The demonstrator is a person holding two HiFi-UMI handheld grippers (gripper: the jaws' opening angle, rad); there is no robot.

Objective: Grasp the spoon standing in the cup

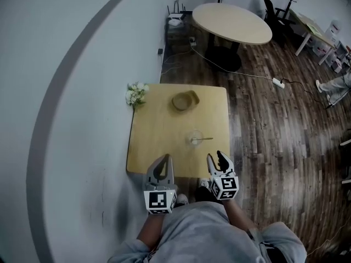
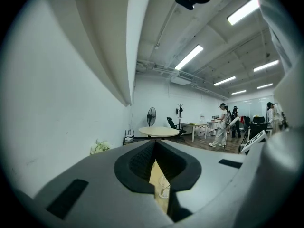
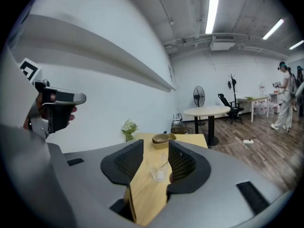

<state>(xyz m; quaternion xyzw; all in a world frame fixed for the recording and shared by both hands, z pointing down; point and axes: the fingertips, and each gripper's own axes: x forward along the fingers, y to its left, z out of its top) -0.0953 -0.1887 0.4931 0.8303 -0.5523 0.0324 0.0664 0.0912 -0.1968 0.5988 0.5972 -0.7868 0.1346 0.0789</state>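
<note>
A clear glass cup (image 1: pixel 194 137) stands on the small wooden table (image 1: pixel 159 147), right of its middle. A spoon (image 1: pixel 204 139) rests in the cup, its handle leaning out to the right. Both grippers hover over the table's near edge. My right gripper (image 1: pixel 218 159) is open and empty, and in the right gripper view the cup (image 3: pixel 158 167) and spoon (image 3: pixel 164 164) show between its jaws (image 3: pixel 156 148), some way ahead. My left gripper (image 1: pixel 163 162) is to the left, its tips together with nothing held. The cup (image 2: pixel 164 186) shows through its narrow slit (image 2: pixel 154 146).
A tan bowl (image 1: pixel 185 101) sits at the table's far side, and a bunch of white flowers (image 1: pixel 135 93) at its far left corner by the wall. Beyond are a round table (image 1: pixel 231 22) and a power strip with its cable (image 1: pixel 278 83) on the wooden floor.
</note>
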